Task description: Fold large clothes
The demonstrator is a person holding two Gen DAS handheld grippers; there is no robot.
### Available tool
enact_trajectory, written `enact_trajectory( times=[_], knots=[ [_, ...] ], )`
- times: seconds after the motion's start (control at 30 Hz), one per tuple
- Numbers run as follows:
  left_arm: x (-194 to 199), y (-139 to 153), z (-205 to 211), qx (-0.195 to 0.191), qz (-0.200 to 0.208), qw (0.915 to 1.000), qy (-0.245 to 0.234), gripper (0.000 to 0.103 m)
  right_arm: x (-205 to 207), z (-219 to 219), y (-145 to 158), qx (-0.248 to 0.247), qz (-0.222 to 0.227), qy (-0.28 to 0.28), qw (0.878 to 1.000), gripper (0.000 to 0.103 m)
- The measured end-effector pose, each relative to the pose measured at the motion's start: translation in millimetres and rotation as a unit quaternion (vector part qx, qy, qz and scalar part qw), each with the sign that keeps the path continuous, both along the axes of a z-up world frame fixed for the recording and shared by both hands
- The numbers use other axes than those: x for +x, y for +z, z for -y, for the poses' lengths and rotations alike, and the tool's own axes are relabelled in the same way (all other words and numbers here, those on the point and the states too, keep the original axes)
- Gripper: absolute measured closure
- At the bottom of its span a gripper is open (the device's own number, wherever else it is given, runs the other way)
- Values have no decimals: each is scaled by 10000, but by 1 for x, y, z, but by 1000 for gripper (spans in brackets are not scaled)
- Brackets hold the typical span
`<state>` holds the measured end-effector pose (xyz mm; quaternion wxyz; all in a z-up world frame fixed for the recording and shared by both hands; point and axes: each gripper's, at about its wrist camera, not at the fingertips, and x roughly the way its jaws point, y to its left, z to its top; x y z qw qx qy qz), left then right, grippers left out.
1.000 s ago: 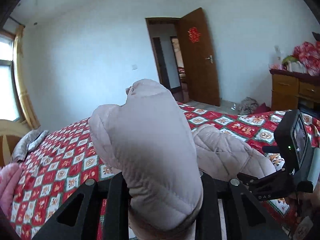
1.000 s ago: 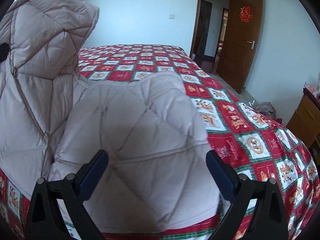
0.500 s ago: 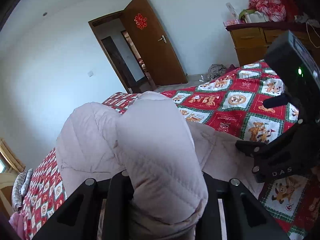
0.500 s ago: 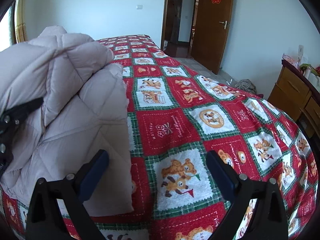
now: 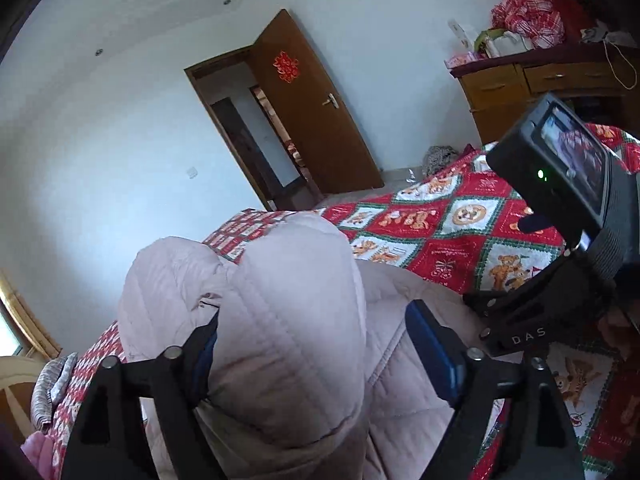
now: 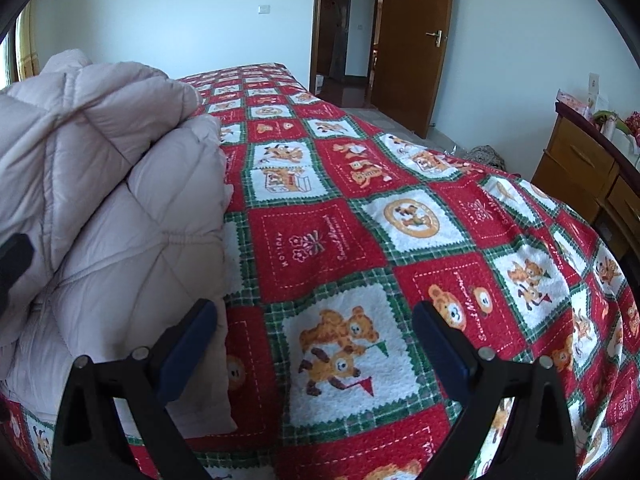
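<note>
Lying in a puffy heap on the bed [image 6: 400, 216], a pale pink quilted down jacket [image 5: 288, 320] sits at the near left of its red and green bear-print bedspread.

The left claw [image 5: 312, 344] has just been opening its jaws: they now stand wide, with a padded fold of the jacket between them, bulging against the left pad while the right blue pad is clear of it, so nothing is gripped. The right claw [image 6: 316, 344] also stands wide open and holds nothing, hovering over bare bedspread with the jacket's edge just beside its left finger. From the left wrist view the right claw's body shows at the right, above the bedspread, next to the jacket.
</note>
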<state>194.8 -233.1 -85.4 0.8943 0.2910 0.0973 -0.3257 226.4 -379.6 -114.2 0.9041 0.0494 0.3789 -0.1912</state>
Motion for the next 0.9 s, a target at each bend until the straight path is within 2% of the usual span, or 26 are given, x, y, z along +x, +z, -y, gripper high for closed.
enact_trajectory(
  times=[0.2,0.27,0.33,0.43,0.5,0.57,0.63,0.7,0.77,0.83,0.87,0.9],
  knots=[
    [-19,13,-47,-412,364,9974,459,6,0,2,-1,28,-11,9,10000,3],
    [-10,15,-66,-483,279,9951,813,6,1,0,-1,-16,-28,21,10000,3],
    [0,22,-95,-910,-28,9903,1052,6,1,-1,-1,-64,-25,31,10000,3],
    [22,30,-143,-1701,-251,9728,1552,5,-1,0,0,-56,1,42,10000,3],
    [49,32,-173,-2132,-404,9529,2118,5,0,1,-1,-33,-1,37,10000,3],
    [82,29,-197,-2636,-827,9323,2335,3,0,1,-1,-42,-10,42,10000,3],
    [118,19,-207,-2796,-1138,9173,2595,3,0,-1,0,-88,13,46,10000,3],
    [158,4,-197,-2501,-1465,9172,2734,3,0,-2,0,-100,32,33,9999,3],
    [186,-13,-173,-2003,-1607,9248,2806,3,-1,-2,3,-95,70,17,9999,3],
    [189,-19,-151,-1957,-1567,9309,2655,3,-2,-1,7,-135,116,1,9998,3],
    [184,-17,-137,-1943,-1484,9378,2466,3,-4,1,10,-165,172,-25,9997,3],
    [175,-16,-119,-1771,-1326,9492,2238,3,-5,3,15,-183,228,-65,9996,3]
  ],
)
